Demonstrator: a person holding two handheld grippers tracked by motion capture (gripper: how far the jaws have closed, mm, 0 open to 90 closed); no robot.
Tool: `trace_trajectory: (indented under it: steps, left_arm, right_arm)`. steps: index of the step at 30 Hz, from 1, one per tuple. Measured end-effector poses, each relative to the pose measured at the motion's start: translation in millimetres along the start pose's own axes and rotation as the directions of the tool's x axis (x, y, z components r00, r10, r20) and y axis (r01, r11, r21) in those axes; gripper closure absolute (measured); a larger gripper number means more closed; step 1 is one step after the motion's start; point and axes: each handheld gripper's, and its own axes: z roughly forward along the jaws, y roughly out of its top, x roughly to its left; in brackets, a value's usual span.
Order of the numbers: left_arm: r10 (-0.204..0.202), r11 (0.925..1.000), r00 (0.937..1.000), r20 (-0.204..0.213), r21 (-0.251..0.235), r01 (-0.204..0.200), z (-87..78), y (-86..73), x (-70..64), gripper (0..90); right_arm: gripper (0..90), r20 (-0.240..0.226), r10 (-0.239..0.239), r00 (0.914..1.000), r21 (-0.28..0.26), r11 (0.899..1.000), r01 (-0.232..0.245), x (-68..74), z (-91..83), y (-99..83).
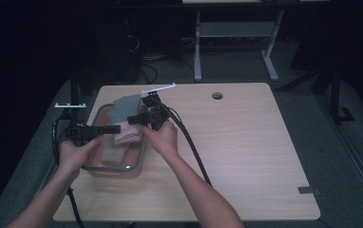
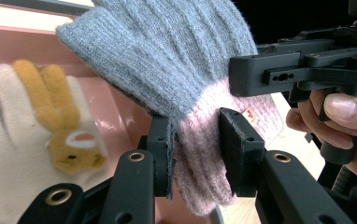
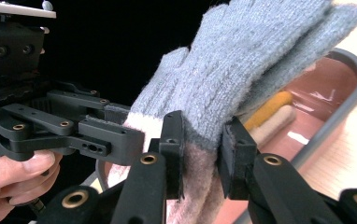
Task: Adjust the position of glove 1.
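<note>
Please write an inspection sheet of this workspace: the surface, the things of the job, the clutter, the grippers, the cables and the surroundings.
Surface: wooden table, round hole near its far edge.
Job's things: grey and pink glove held up over the pink tub; cream glove inside the tub.
Clutter: dark tab at the table's right edge.
Grippers: left gripper and right gripper both shut on the glove.
Cables: black cable across the table.
Surroundings: dark room, desk frame behind.

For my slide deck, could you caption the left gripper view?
Left gripper pinching a grey-and-pink glove beside a cream glove in the pink bin.
</note>
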Motion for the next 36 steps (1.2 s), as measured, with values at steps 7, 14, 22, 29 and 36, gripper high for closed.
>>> trace_trajectory:
  steps: [7,14,22,29,36]
  left_arm:
    - [-0.013,0.9999,0.9997,-0.021,0.001,0.013,-5.3,-1.3,10.5,66.5]
    - [-0.026,0.9996,0.9990,-0.035,0.013,0.027,-10.5,-3.5,22.6,66.5]
    - [-0.037,0.9986,0.9975,-0.060,0.035,0.040,-13.3,-5.9,32.8,66.6]
    - [-0.050,0.9962,0.9951,-0.085,0.067,0.055,-11.5,-9.6,42.7,66.6]
    - [-0.078,0.9898,0.9918,-0.101,0.111,0.089,-8.9,-16.2,56.2,66.6]
  right_arm:
    - [73.3,-0.010,0.016,0.9998,0.002,1.000,-0.016,2.1,13.8,1.3]
    - [73.4,-0.023,0.020,0.9995,0.014,1.000,-0.020,2.9,29.7,0.6]
    - [73.3,-0.028,0.036,0.9989,0.027,0.999,-0.036,3.2,44.5,-1.2]
    - [73.3,-0.026,0.052,0.9983,0.050,0.997,-0.051,0.8,57.4,-5.0]
    - [73.1,-0.018,0.055,0.9983,0.095,0.994,-0.053,-2.9,75.1,-11.2]
